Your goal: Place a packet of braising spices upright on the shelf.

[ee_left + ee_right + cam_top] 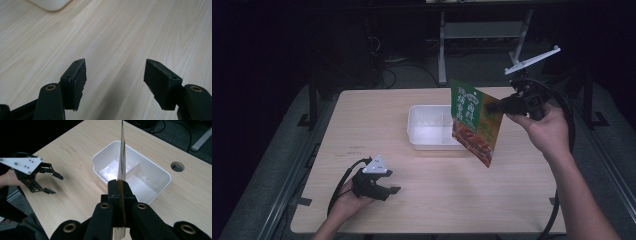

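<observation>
Fingers of the right gripper [119, 192] pinch a green pouch [475, 121] edge-on above the white bin [432, 127] — the left gripper [387, 189] rests wide open, empty, low over the tabletop [437, 195].

A pale wood-grain rectangular table [422, 200] is seen, with a round cable hole [177, 166] near one edge. A white rectangular plastic tub [429, 127] is set on it towards the far edge, right of centre.
</observation>
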`<state>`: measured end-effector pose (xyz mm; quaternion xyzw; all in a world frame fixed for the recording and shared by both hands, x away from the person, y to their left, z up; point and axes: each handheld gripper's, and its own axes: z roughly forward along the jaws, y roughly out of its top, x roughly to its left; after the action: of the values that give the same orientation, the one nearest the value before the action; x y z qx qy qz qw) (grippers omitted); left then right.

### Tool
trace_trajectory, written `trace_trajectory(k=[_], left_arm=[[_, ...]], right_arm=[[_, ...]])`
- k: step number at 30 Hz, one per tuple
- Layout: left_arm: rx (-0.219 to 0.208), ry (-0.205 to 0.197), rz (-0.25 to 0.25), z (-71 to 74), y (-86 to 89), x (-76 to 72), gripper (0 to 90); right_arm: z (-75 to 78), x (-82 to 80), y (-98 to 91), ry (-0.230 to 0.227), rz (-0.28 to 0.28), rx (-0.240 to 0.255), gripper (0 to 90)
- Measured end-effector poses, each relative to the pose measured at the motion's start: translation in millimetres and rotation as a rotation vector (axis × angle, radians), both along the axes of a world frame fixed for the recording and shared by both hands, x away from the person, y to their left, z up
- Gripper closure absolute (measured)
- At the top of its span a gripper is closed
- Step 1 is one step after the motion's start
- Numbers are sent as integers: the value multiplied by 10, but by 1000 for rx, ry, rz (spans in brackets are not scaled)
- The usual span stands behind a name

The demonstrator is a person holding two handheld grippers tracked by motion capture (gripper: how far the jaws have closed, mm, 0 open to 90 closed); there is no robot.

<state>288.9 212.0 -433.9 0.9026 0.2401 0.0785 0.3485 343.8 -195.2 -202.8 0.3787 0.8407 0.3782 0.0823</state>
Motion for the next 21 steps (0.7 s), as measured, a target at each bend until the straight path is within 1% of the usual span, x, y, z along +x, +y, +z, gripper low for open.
trace_trajectory(k=[21], left_arm=[[-12,1,7,10,38,13,338]], right_arm=[[75,327,145,-7,-49,-13,900]])
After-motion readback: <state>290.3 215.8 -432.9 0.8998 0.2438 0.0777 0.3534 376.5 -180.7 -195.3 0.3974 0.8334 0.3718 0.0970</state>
